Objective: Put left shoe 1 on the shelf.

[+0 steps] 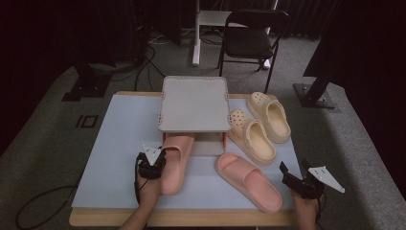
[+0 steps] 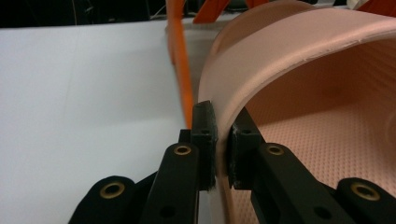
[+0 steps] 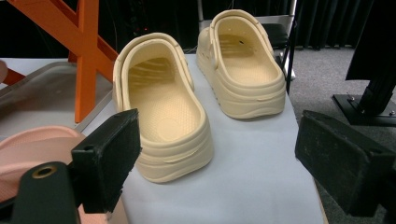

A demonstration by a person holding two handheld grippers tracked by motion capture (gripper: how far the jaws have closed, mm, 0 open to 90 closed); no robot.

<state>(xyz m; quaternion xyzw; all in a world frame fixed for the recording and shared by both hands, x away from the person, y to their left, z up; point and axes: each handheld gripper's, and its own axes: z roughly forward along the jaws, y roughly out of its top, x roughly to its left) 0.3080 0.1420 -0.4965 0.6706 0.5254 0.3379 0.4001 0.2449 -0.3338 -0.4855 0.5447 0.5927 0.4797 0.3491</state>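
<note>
Left gripper (image 2: 222, 144) jaws pinch pink slide (image 2: 299, 70) strap; right gripper (image 3: 219, 158) apparently idle, agape.

No legible text, labels, brands, numbers or signs on anything in any view.
</note>
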